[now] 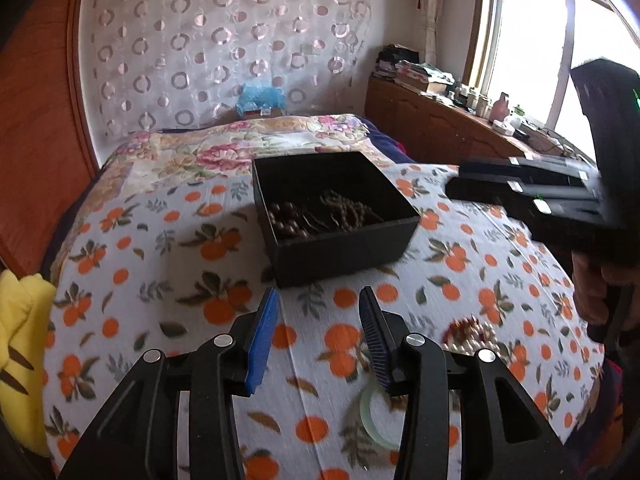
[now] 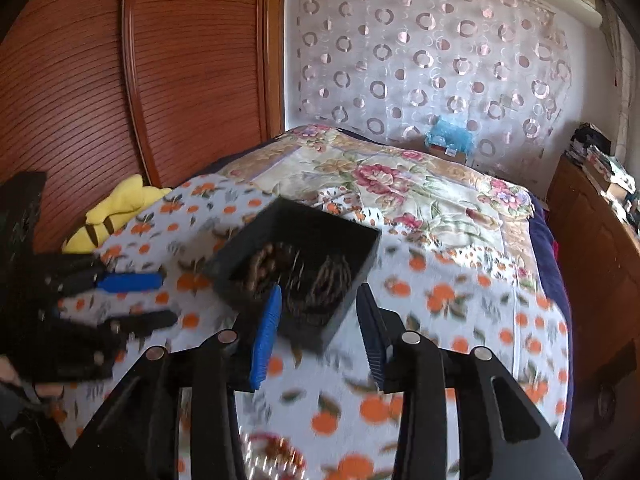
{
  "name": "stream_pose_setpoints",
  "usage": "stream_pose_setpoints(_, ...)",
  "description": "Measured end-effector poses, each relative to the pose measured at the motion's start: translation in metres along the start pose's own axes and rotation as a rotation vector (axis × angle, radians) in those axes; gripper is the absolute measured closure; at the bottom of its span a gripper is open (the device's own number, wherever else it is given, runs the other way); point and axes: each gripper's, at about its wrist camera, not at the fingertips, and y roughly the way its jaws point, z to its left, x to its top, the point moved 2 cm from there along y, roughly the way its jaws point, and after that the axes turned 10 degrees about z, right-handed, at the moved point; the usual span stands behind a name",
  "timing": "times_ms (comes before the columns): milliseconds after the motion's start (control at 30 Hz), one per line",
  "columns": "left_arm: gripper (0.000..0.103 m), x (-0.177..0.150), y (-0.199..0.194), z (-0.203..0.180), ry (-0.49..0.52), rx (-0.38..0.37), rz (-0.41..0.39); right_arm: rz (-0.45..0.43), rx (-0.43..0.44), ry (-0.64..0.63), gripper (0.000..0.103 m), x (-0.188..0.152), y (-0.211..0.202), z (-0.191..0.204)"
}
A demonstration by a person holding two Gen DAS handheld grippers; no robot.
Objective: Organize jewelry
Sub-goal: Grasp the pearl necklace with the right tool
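While both the left claw [image 1: 319, 300] and right claw [image 2: 318, 296] are held open and empty, the square black box [image 1: 340, 236] of bead strings [image 1: 320, 214] is seen corner-on upon the bed [image 1: 168, 280].

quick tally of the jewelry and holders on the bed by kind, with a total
Open black square cardboard box, holding dark wooden bead strands: 1
Pale green translucent bangle on the orange-print blanket: 1
Red and pearl-coloured bead bracelet pile on the blanket: 1
Strands inside the box: too tangled to count
Total: 3 things
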Motion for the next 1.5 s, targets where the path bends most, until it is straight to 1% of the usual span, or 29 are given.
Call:
stream_pose_setpoints(167, 0.06, -0.018, -0.003, -0.007, 0.007, -0.009, 0.008, 0.022, 0.011, 0.0, 0.061, -0.048, -0.009, 0.008)
stream_pose_setpoints(333, 0.059, -0.035, -0.013, -0.009, -0.016, -0.054, 0.0, 0.072, 0.043, 0.007, 0.061, -0.09, -0.009, 0.014)
stream_pose_setpoints(367, 0.059, -0.038, -0.014, -0.009, -0.018, -0.057, 0.0, 0.083, 0.041, 0.017, 0.063, -0.096, -0.007, 0.013)
stream_pose_setpoints(400, 0.059, -0.04, -0.015, -0.01, -0.019, -0.06, 0.0, 0.102, 0.043, 0.027, 0.069, -0.103, -0.003, 0.013)
stream_pose_setpoints(433, 0.059, -0.042, -0.016, -0.01, -0.017, -0.059, 0.001, 0.115, 0.043, 0.025, 0.072, -0.107, 0.0, 0.014)
stream_pose_setpoints(500, 0.058, -0.046, -0.018, -0.013, -0.007, -0.051, 0.001, 0.135, 0.035, 0.022, 0.075, -0.113, 0.005, 0.015)
stream_pose_setpoints(667, 0.058, -0.053, -0.02, -0.013, 0.006, -0.024, 0.004, 0.167, 0.028, 0.041, 0.085, -0.116, 0.013, 0.008)
stream_pose_setpoints(767, 0.058, -0.056, -0.019, -0.012, 0.005, -0.021, 0.013, 0.189, -0.006, 0.036, 0.086, -0.115, 0.017, 0.006)
stream_pose_setpoints(1033, 0.058, -0.06, -0.01, -0.017, 0.019, -0.032, 0.043, 0.209, -0.003, 0.039, 0.087, -0.111, 0.023, 0.007)
stream_pose_setpoints(1067, 0.058, -0.061, -0.009, -0.018, 0.021, -0.034, 0.046, 0.209, -0.002, 0.039, 0.088, -0.11, 0.023, 0.007)
stream_pose_setpoints(1100, 0.057, -0.062, -0.008, -0.019, 0.023, -0.037, 0.049, 0.21, 0.008, 0.042, 0.092, -0.11, 0.024, 0.007)
stream_pose_setpoints(1133, 0.057, -0.062, -0.007, -0.02, 0.025, -0.039, 0.053, 0.21, 0.015, 0.04, 0.093, -0.11, 0.024, 0.008)
stream_pose_setpoints(1333, 0.057, -0.061, 0.0, -0.023, 0.031, -0.043, 0.068, 0.197, 0.0, 0.015, 0.095, -0.111, 0.021, 0.01)
stream_pose_setpoints(1500, 0.057, -0.058, 0.003, -0.024, 0.036, -0.048, 0.073, 0.108, -0.033, 0.032, 0.095, -0.108, -0.01, 0.005)
